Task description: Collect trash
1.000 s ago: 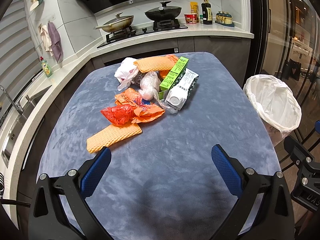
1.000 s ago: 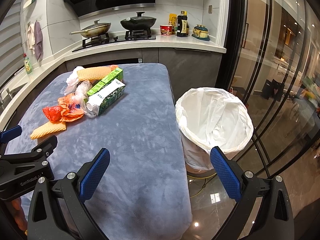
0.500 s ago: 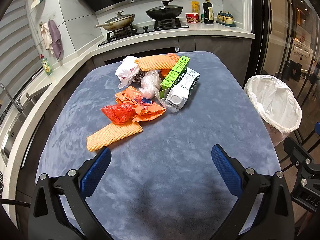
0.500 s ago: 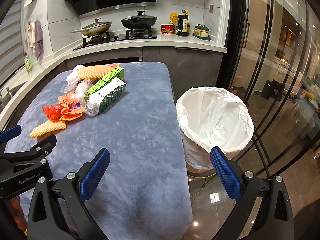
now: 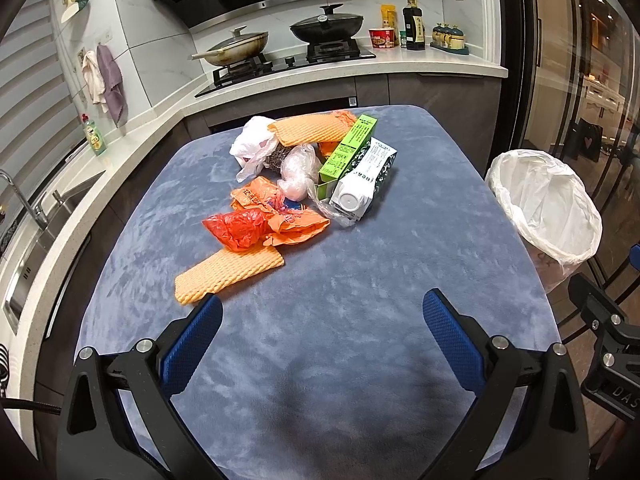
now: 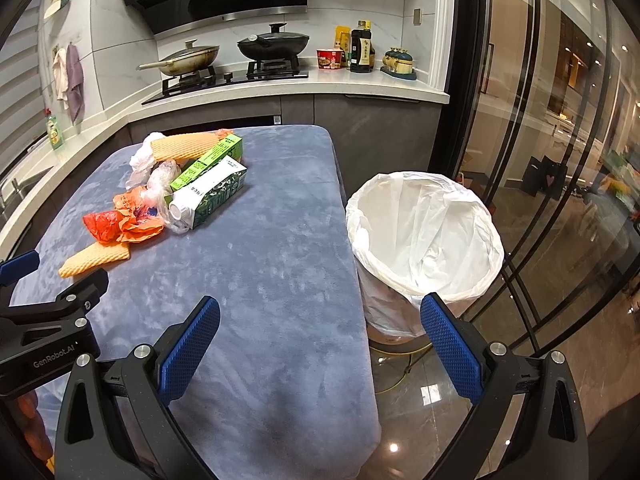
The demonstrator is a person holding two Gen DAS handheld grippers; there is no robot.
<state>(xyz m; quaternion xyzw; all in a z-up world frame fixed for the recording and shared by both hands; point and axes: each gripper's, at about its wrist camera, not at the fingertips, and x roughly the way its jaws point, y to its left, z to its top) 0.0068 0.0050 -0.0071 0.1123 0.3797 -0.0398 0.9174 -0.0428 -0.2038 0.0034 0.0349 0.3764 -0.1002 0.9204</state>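
A: Tongs, status?
B: Left tongs [image 5: 322,314]: spread wide, holding nothing, lower frame. Right tongs [image 6: 320,320]: likewise wide, holding nothing.
A: Trash, location?
B: Pile [image 5: 298,184] heaped on the blue desk [image 5: 360,280], centre frame: milk carton [image 5: 366,186], green box [image 5: 348,148], orange foam sheet [image 5: 228,270]. Lined bin [image 6: 424,232] beside the desk, right of centre.
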